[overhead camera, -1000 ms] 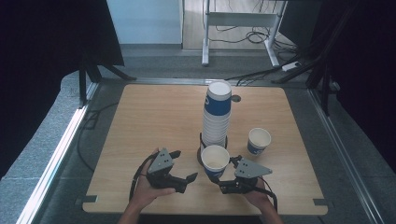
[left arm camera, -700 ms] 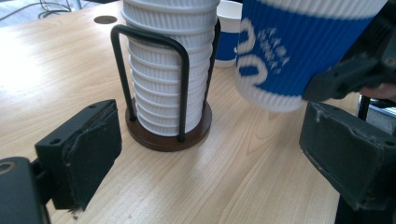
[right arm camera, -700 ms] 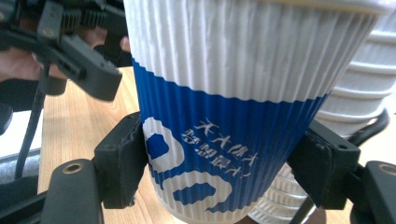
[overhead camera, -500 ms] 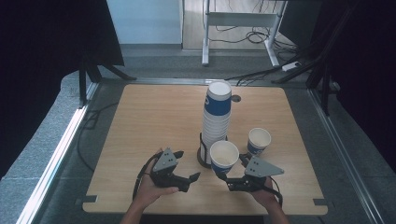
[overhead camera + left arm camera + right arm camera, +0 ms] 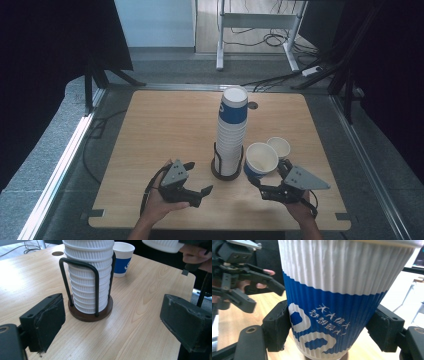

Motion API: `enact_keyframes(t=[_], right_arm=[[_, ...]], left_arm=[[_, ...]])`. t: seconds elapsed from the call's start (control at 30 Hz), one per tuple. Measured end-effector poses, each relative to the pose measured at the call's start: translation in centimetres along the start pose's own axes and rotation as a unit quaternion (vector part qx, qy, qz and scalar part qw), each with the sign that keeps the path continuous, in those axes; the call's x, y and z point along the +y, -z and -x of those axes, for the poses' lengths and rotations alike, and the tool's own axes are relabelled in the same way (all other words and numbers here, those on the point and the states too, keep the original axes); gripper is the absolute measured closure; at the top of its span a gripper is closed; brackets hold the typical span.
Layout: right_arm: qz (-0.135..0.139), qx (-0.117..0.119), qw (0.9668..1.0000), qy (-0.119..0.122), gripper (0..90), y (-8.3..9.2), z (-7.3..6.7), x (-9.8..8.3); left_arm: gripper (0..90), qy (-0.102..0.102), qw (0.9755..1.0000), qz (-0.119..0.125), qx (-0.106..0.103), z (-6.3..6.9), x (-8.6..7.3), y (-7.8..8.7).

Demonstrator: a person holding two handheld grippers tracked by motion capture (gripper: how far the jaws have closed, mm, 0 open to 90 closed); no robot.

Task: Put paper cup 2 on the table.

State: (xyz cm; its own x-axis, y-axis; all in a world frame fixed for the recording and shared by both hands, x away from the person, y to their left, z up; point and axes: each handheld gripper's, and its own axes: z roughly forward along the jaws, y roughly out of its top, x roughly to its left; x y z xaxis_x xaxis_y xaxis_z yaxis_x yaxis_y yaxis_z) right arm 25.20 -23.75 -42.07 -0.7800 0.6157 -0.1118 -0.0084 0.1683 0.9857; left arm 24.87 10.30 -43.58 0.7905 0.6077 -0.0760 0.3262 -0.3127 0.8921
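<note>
Your right gripper [image 5: 256, 181] has its jaws clamped on a blue-and-white paper cup [image 5: 261, 160], one pad on each side of the ribbed wall; in the right gripper view the cup [image 5: 337, 300] stands upright between the pads. In the high view it sits just right of the cup stack [image 5: 231, 131] and overlaps a second paper cup [image 5: 278, 146], which stands on the tabletop [image 5: 165, 125] behind it.

Your left gripper [image 5: 200, 190] has its jaws apart with nothing between them. It is low over the tabletop, left of the wire holder [image 5: 91, 287]. The left gripper view looks at the stack [image 5: 88, 277], seated in that holder on a dark round base [image 5: 90, 315].
</note>
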Motion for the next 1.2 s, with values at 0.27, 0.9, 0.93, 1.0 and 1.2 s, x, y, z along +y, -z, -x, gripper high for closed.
enact_keyframes(t=[0.27,0.9,0.93,1.0,1.2], right_arm=[[0.004,-0.039,0.9992,-0.011,26.0,2.1,1.6,-0.1],[-0.037,-0.182,0.9805,-0.064,26.2,5.8,8.0,-4.2],[-0.041,-0.187,0.9793,-0.066,26.2,5.8,8.2,-4.5],[-0.047,-0.195,0.9772,-0.070,26.2,5.9,8.6,-4.9],[-0.057,-0.210,0.9720,-0.090,26.2,6.2,9.7,-6.2]], left_arm=[[6.3,-0.001,1.0000,-0.003,0.004,-0.1,-0.1,0.1],[6.4,0.005,0.9998,-0.014,0.009,-0.6,-0.6,-0.2],[6.4,0.005,0.9998,-0.014,0.009,-0.6,-0.6,-0.3],[6.4,0.006,0.9998,-0.016,0.010,-0.7,-0.7,-0.3],[6.4,0.005,0.9998,-0.016,0.007,-0.6,-0.7,-0.3]])
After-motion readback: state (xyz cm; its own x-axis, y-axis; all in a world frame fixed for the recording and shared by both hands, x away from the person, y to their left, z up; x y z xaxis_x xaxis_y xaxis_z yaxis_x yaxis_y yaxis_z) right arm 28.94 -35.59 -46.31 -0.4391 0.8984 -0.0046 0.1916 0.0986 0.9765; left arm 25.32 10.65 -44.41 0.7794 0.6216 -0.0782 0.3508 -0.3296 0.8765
